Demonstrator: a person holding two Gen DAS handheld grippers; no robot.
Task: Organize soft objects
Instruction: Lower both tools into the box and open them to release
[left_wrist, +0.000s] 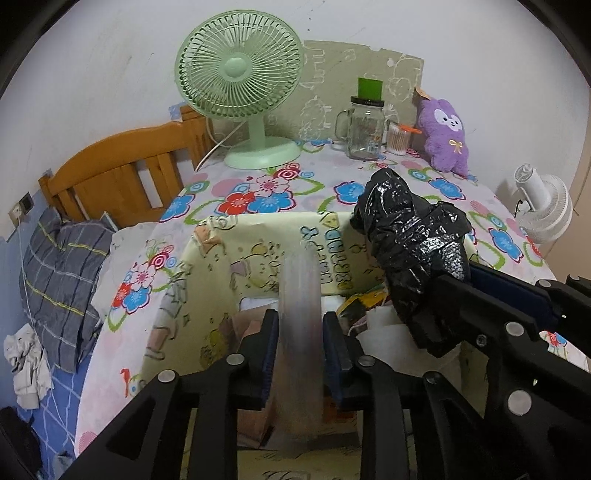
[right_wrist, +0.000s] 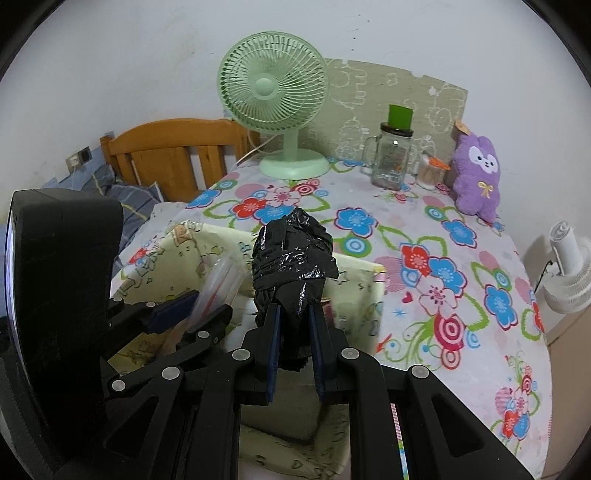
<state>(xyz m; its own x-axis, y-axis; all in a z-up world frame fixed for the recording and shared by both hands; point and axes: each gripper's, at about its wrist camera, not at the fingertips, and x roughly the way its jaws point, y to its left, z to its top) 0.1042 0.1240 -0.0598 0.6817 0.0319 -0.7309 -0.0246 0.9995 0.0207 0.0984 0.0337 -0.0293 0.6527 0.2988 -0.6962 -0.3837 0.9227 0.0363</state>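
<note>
Floral bench carries yellow bin, green fan, purple plush, glass jar. Over bin: right tool clamped on black bag bundle; left tool clamped on clear plastic roll.

Left gripper and right gripper side by side, jaws of each clamped on something.
</note>
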